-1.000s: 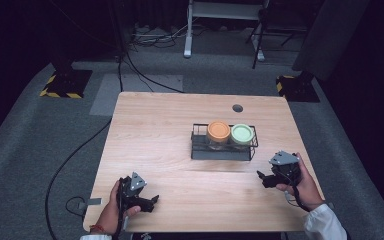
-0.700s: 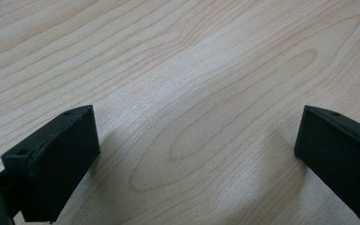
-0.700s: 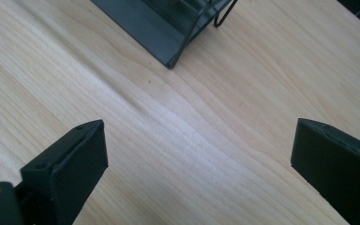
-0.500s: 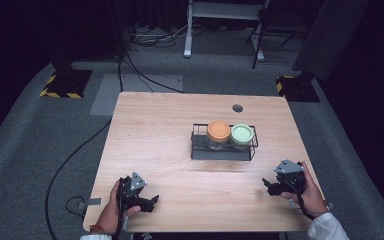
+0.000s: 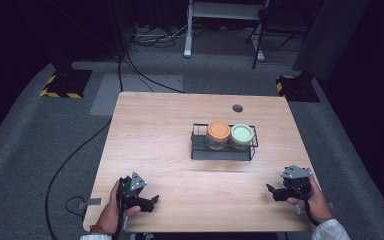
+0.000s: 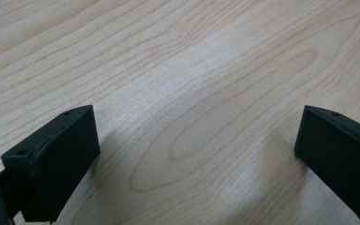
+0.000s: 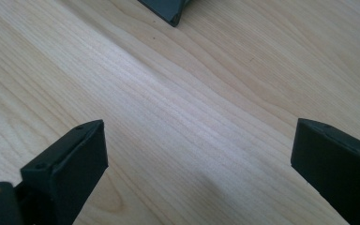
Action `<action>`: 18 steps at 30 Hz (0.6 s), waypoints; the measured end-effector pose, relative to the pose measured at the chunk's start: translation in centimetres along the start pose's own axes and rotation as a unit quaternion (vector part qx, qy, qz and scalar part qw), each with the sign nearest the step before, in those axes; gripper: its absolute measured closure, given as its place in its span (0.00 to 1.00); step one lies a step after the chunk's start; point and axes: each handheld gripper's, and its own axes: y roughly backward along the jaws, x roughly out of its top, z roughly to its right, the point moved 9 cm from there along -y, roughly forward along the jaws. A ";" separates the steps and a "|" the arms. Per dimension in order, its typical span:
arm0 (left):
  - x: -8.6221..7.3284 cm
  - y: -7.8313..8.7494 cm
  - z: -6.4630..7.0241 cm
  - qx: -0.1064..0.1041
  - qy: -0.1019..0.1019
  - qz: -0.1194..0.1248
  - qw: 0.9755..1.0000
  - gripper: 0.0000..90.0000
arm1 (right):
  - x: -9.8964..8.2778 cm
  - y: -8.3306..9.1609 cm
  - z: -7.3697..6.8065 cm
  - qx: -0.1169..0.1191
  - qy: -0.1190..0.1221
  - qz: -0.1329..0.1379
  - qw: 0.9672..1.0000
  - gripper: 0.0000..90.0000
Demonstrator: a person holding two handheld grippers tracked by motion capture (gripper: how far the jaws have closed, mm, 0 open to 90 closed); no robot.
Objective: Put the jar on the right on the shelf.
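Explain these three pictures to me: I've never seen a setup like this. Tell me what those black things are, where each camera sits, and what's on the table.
There is no robot arm. A person holds a hand-held left gripper and right gripper, each with two black jaws. The high view looks down on the wooden table from above the person's side. The other two pictures come from cameras riding on the grippers, looking along their jaws at bare wood. Both pairs of jaws stand wide apart and hold nothing. On the table sits a black wire rack holding two jars, one with an orange lid, one with a green lid.

A dark studio-like lab: grey carpet point(image 5: 40, 150), floor cables point(image 5: 145, 40), hazard-striped stand bases point(image 5: 60, 85).
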 end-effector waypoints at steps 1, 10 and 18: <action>0.0 0.0 0.0 0.000 0.000 0.000 1.000 0.00 | -0.1 0.0 0.0 0.002 -0.003 0.001 1.000 0.05; 0.1 -0.1 0.0 -0.002 0.000 0.001 1.000 0.00 | -2.0 0.1 0.5 0.011 -0.035 0.002 0.999 0.05; 0.1 -0.1 0.0 -0.002 -0.001 0.000 1.000 0.00 | -3.8 0.2 0.7 0.019 -0.059 -0.002 0.998 0.05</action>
